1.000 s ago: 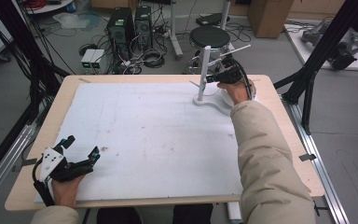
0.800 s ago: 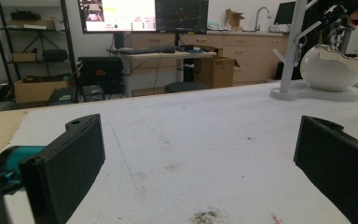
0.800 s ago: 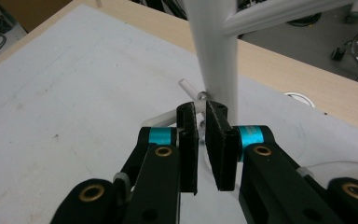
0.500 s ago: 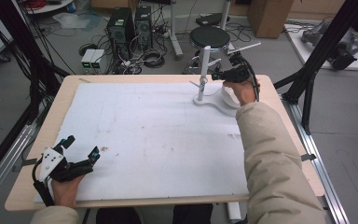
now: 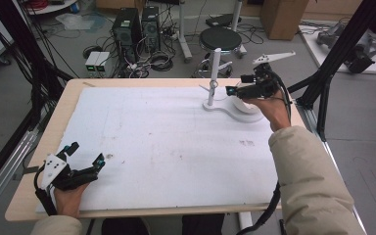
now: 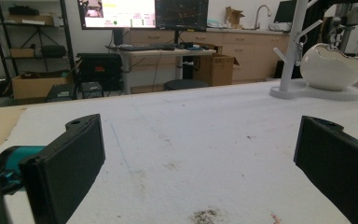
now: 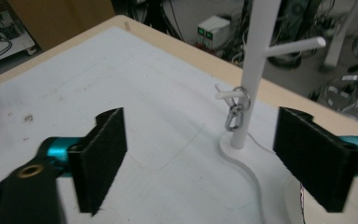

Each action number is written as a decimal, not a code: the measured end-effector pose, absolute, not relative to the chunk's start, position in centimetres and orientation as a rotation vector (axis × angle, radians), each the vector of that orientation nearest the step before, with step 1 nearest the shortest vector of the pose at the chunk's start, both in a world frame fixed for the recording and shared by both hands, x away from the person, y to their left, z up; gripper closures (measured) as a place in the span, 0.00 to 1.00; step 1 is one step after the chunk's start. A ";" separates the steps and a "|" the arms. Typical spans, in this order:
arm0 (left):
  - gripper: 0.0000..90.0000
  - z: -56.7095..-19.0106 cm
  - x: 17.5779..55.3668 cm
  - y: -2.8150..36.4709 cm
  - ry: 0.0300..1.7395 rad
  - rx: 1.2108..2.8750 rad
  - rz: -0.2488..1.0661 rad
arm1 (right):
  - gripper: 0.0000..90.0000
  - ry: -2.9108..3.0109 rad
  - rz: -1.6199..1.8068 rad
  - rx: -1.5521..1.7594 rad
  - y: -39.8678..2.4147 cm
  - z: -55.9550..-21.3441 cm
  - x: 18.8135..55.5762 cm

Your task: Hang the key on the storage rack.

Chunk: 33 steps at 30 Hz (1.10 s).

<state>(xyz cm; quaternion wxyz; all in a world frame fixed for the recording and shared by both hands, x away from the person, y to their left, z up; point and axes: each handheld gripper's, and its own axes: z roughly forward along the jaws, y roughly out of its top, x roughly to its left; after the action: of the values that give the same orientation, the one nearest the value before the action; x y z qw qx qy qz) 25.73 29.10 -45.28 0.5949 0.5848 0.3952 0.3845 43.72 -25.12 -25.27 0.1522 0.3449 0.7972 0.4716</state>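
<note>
On the white-covered surface [image 5: 166, 147], the small metal ring [image 7: 235, 114] is found hung on a low peg of the white stand [image 5: 214, 73], the right hand-held gripper [image 7: 200, 158] having just been opening, nothing between its jaws, and is best drawn straight back clear of the peg.

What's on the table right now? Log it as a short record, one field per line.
surface: white mat on a wooden table
stand: white post with pegs, on a white base
hung item: metal key ring on a low peg
right gripper: jaws have just been opening, nothing between them, beside the post
left gripper: open, empty, near the mat's front corner
also: white egg-shaped bowl on the base
</note>
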 end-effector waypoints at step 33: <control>0.03 -45.3 25.7 29.0 0.924 1.366 0.902 | 0.00 1.812 1.749 0.812 -31.0 -41.1 31.3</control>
<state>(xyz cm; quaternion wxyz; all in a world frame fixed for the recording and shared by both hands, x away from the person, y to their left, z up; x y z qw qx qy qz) 25.72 29.04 -45.26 0.5899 0.5869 0.3969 0.3873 31.33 -31.01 -41.11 0.2450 0.2975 0.6639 0.6409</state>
